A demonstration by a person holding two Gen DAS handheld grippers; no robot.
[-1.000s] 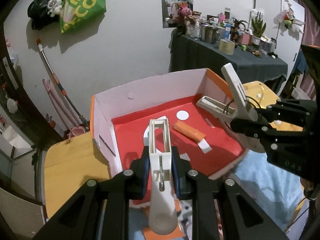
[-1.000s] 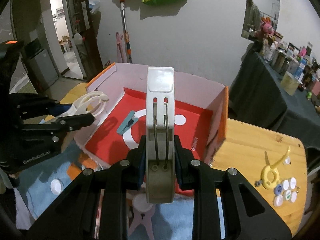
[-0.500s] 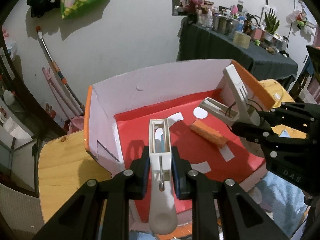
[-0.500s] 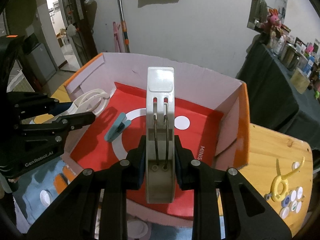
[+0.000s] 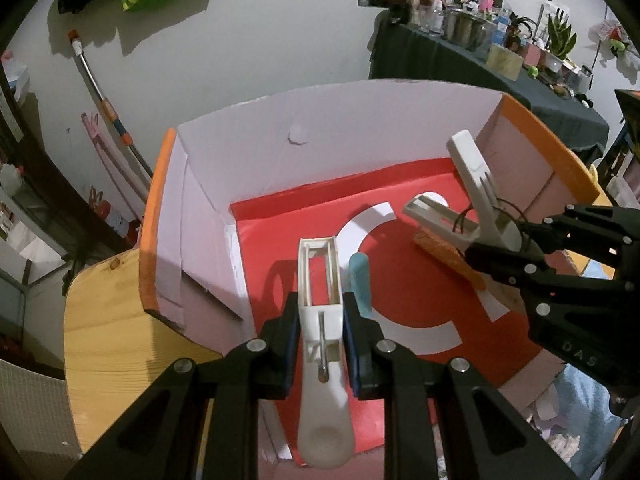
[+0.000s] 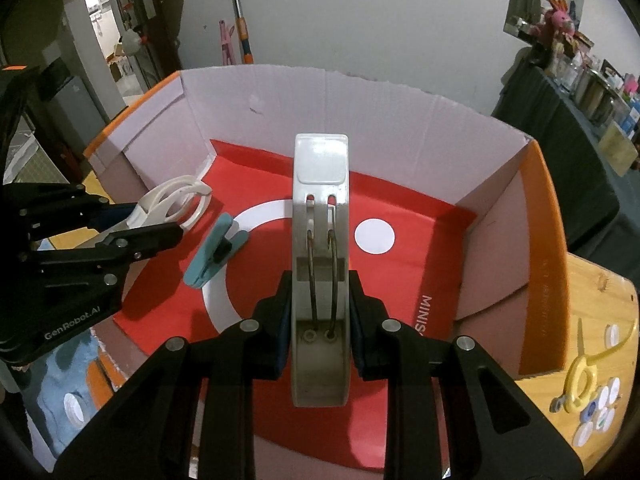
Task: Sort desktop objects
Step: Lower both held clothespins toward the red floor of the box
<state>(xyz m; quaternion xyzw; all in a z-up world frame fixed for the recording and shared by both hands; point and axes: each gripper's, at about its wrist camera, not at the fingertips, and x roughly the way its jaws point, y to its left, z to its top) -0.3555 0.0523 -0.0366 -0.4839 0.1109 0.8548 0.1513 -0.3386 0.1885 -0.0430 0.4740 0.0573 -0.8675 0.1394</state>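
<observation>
My left gripper (image 5: 320,312) is shut on a white clothes peg (image 5: 321,320) and holds it over the red floor of an open cardboard box (image 5: 240,152). My right gripper (image 6: 320,300) is shut on a larger white clip (image 6: 320,264) above the same box (image 6: 400,104). A teal peg (image 6: 214,250) lies on the box floor; it also shows in the left wrist view (image 5: 360,284). An orange peg (image 5: 448,256) lies under the right gripper (image 5: 492,240). The left gripper (image 6: 160,220) shows at the box's left side.
The box stands on a wooden table (image 5: 104,320). A yellow hook and several bottle caps (image 6: 592,396) lie on the table to the right of the box. A blue patterned cloth (image 6: 68,392) lies in front. A cluttered dark table (image 5: 480,64) stands behind.
Both grippers have moved forward and down over the box, each still holding its clip. The box floor and the teal peg appear closer.
</observation>
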